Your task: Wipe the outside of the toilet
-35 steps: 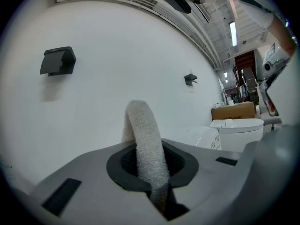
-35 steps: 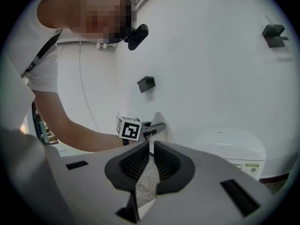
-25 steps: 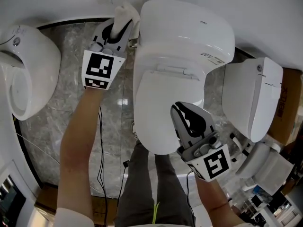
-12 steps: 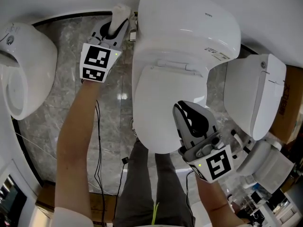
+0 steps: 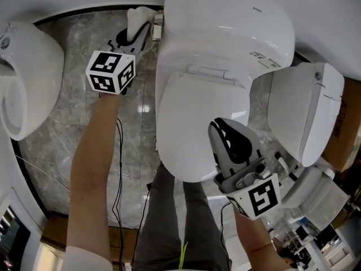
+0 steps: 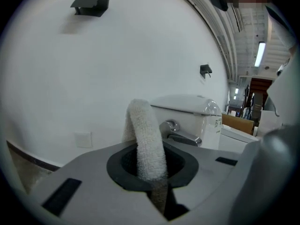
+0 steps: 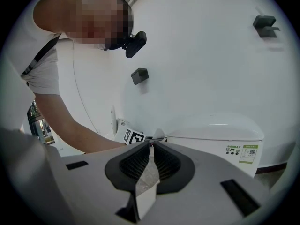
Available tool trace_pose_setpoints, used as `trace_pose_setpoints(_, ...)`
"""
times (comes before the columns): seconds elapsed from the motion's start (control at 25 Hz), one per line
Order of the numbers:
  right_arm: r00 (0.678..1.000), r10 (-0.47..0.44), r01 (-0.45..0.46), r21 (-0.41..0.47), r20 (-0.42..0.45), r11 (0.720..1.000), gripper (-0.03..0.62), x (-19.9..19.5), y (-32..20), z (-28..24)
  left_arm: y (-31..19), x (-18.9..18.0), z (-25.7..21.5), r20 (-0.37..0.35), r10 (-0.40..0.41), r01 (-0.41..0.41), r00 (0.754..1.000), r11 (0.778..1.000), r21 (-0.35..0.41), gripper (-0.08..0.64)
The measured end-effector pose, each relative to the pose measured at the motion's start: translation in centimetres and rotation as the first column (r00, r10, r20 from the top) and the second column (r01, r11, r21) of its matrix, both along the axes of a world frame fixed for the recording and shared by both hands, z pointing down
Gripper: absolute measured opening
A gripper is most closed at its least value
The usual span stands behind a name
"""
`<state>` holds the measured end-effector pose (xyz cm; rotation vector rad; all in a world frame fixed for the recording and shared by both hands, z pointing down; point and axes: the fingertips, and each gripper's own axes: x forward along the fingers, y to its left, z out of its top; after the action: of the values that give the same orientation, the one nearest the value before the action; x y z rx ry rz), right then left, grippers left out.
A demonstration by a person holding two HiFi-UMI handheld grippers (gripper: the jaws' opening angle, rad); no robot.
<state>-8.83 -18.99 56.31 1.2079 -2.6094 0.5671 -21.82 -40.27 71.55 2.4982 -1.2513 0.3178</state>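
While your left gripper (image 5: 137,27) is clamped on the folded cloth (image 6: 144,135), work with the loop that stands up past the jaws, since that soft end is what meets the porcelain. The toilet (image 5: 225,100) stands on the floor (image 5: 67,123) right in front of you, lid (image 5: 197,123) down. The cloth is up at the left side of the tank (image 6: 192,111), just beside the flush lever (image 6: 180,135); whether it touches the tank wall cannot be told from these views. Press the loop flat against that side, I'd say, and draw it in long overlapping strokes, going around the lever rather than snagging on it. Clamp firmly so the cloth doesn't slip out under the drag. Your right gripper (image 5: 221,130) hovers above the lid with its jaws together and nothing between them; hold it clear of the surface you wipe.
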Motion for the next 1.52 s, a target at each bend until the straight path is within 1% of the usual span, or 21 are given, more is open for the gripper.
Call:
trace_pose_setpoints(0.12, 1.000, 0.003, -0.003, -0.011, 0.001, 1.000, 0.054, 0.2, 0.3, 0.5, 0.6, 0.4, 1.4, -0.011, 0.000, -0.001, 1.000, 1.000, -0.025, 0.052)
trace_pose_setpoints(0.28, 1.000, 0.000, 0.000, -0.023, 0.001, 1.000, 0.054, 0.3, 0.9, 1.3, 0.8, 0.5, 3.1, -0.035, -0.028, 0.025, 0.999, 0.997, -0.071, 0.052)
trace_pose_setpoints(0.4, 1.000, 0.002, -0.002, -0.026, 0.000, 1.000, 0.054, 0.5, 1.1, 1.6, 1.1, 0.8, 4.5, -0.007, -0.018, 0.017, 1.000, 0.995, -0.097, 0.052)
trace_pose_setpoints(0.64, 1.000, 0.008, -0.008, -0.028, -0.004, 1.000, 0.054, 1.1, 1.1, 2.2, 1.6, 0.5, 7.0, 0.017, -0.021, 0.024, 1.000, 0.987, -0.160, 0.054)
trace_pose_setpoints(0.76, 1.000, 0.003, -0.003, -0.032, -0.007, 0.999, 0.054, 1.1, 1.4, 2.3, 2.2, -0.7, 7.9, 0.024, -0.056, 0.059, 0.998, 0.980, -0.189, 0.053)
trace_pose_setpoints(0.88, 1.000, -0.007, 0.006, -0.032, -0.008, 0.999, 0.054, 1.0, 1.5, 2.0, 2.9, -2.4, 8.3, 0.055, -0.084, 0.094, 0.995, 0.974, -0.207, 0.052)
trace_pose_setpoints(1.0, 1.000, -0.010, 0.010, -0.028, -0.006, 1.000, 0.054, 1.0, 1.4, 1.4, 3.6, -4.2, 8.0, 0.092, -0.113, 0.130, 0.989, 0.970, -0.207, 0.053)
trace_pose_setpoints(1.08, 1.000, -0.012, 0.011, -0.023, -0.006, 1.000, 0.054, 1.0, 1.3, 1.0, 3.8, -5.2, 7.3, 0.098, -0.135, 0.152, 0.986, 0.968, -0.199, 0.052)
trace_pose_setpoints(1.28, 1.000, -0.016, 0.016, 0.000, -0.005, 1.000, 0.054, 1.0, 1.2, -0.7, 4.8, -6.2, 4.0, 0.072, -0.169, 0.178, 0.983, 0.973, -0.147, 0.054)
trace_pose_setpoints(1.4, 1.000, -0.019, 0.019, 0.017, -0.001, 1.000, 0.054, 1.0, 1.2, -2.1, 6.2, -6.0, 2.3, 0.059, -0.166, 0.173, 0.984, 0.976, -0.135, 0.054)
trace_pose_setpoints(1.52, 1.000, -0.026, 0.026, 0.034, 0.003, 0.999, 0.054, 1.3, 1.6, -3.6, 7.6, -6.0, 0.5, 0.051, -0.187, 0.192, 0.981, 0.974, -0.120, 0.054)
